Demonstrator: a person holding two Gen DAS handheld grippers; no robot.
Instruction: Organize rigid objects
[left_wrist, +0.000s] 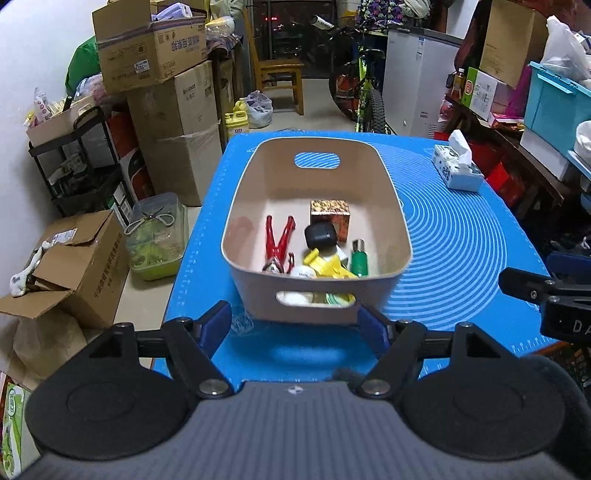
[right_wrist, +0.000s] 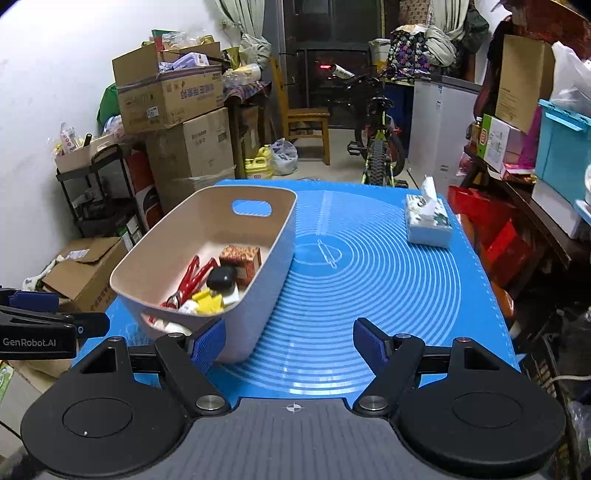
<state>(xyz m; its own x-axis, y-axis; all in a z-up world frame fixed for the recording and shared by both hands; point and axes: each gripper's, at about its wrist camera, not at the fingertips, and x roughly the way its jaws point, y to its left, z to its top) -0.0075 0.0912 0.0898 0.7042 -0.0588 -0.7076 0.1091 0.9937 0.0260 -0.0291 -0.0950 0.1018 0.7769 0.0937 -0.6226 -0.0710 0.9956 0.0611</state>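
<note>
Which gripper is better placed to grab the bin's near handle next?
Left. The left gripper is open and squarely faces the bin, its near handle slot between the fingertips. The right gripper, also open, points mostly at bare mat beside the bin.

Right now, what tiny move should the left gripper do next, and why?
Probably ease the left gripper forward to the basket. It is open and empty, the toys, like the red pliers, lie inside, and only the tissue box sits on the mat.
</note>
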